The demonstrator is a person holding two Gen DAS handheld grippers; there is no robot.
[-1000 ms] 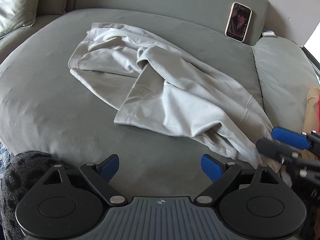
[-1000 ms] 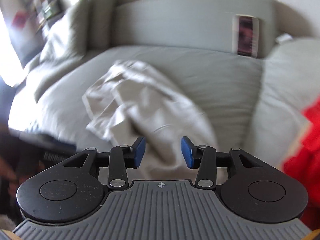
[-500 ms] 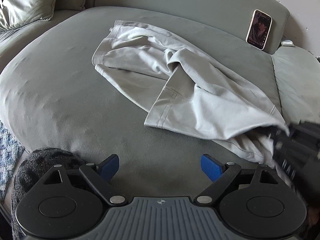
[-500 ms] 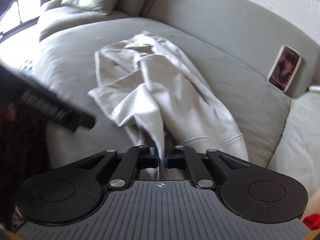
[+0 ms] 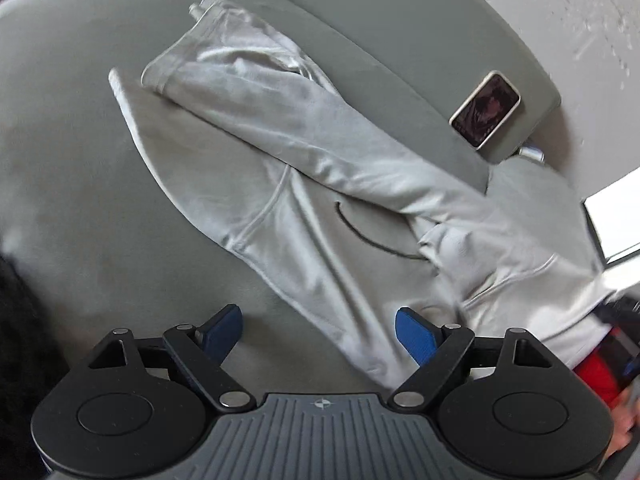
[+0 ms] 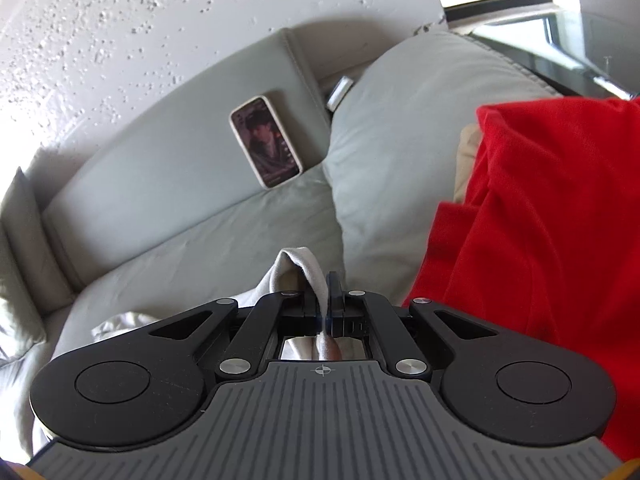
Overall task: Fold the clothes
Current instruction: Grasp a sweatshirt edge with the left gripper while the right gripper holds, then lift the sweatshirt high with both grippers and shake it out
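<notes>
Risk: the grey garment (image 5: 320,184) could slip from the right gripper (image 6: 326,300) — only a thin fold is pinched.
Left gripper (image 5: 320,328): jaws wide, just narrowing, empty, over the near hem.
Garment: spread on the sofa (image 5: 80,160).
Count: one garment, one phone (image 5: 485,109), two grippers.

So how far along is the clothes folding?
Barely begun. Nothing looks folded: the grey garment lies crumpled across the sofa. In hand: the right tool has pinched one edge of it, and the left tool, jaws closing slightly, hangs open above another. The red garment waits untouched.
</notes>
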